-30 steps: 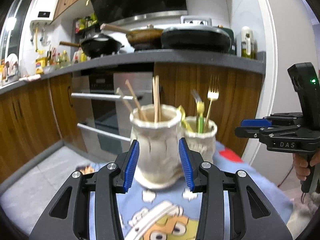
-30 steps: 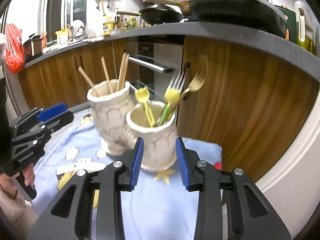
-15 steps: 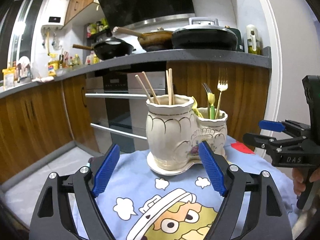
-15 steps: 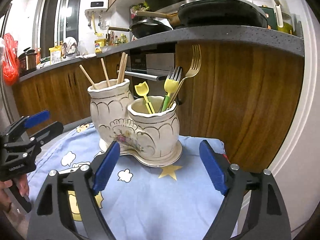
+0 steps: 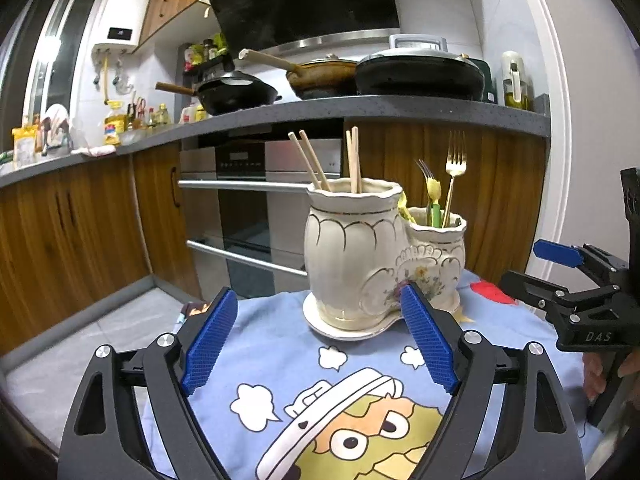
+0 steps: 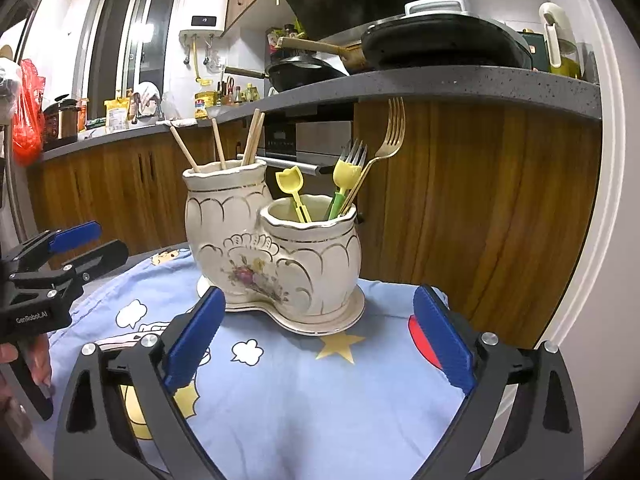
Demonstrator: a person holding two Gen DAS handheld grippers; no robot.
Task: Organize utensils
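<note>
Cream ceramic double-pot utensil holder [image 6: 276, 256] stands loaded; left gripper [image 5: 320, 344] and right gripper [image 6: 316, 340], jaws just opened wide, grasp nothing. A careless nudge could topple it.

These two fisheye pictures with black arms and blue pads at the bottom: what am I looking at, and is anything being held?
Each picture comes from a camera on a handheld two-finger gripper, looking along its fingers. A person carries one in each hand; no robot arm is involved. The left gripper and right gripper have just been opening, and nothing sits between their blue pads. On the cartoon cloth stands a cream double-vase holder: chopsticks in the taller cup, a gold fork and yellow plastic utensils in the shorter. Each view also shows the other gripper at its edge.
</note>
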